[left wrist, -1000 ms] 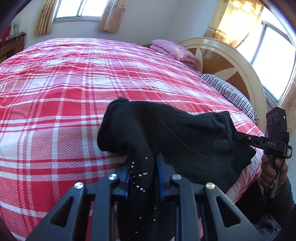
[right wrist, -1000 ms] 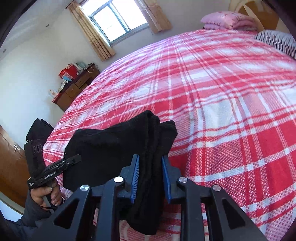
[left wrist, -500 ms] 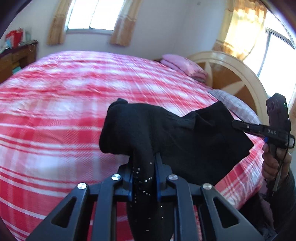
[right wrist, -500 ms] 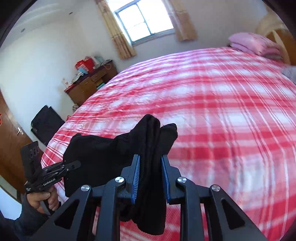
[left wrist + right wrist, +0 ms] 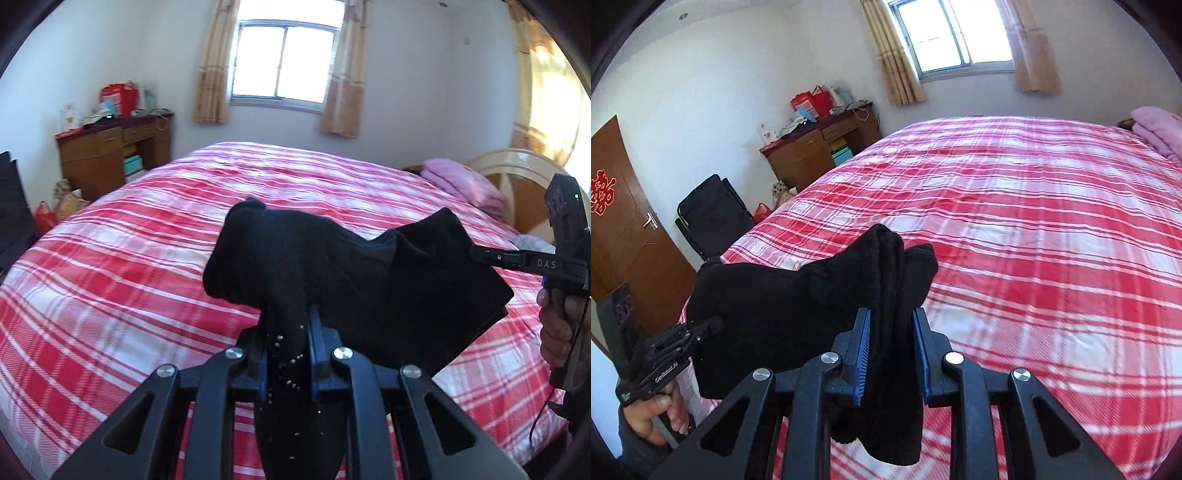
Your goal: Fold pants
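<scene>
So both tools are clamped onto the black pants [image 5: 354, 280] right now, one at each end of a bunched-up fold. The left tool [image 5: 286, 347] has its blue-padded fingers [image 5: 313, 343] squeezed tight on a strip of fabric dotted with little shiny studs, and that strip hangs down between the two black arms. The right tool [image 5: 892, 350] is pinched on a thicker wad, several layers stacked together, with the loose end drooping below the fingers [image 5: 862, 350]. From the left wrist view you can see the right tool [image 5: 480, 254] biting into the far corner of the cloth, with the person's right hand [image 5: 557, 325] wrapped around the handle. The pants are held up in the air between the two tools, above the near edge of the bed [image 5: 1052, 229] with its red and white plaid cover [image 5: 110, 266], not lying on it. Pink folded blanket [image 5: 461, 181] sits up by the headboard [image 5: 517, 173], wooden desk [image 5: 816, 151] against the far wall under the window [image 5: 284, 66]
</scene>
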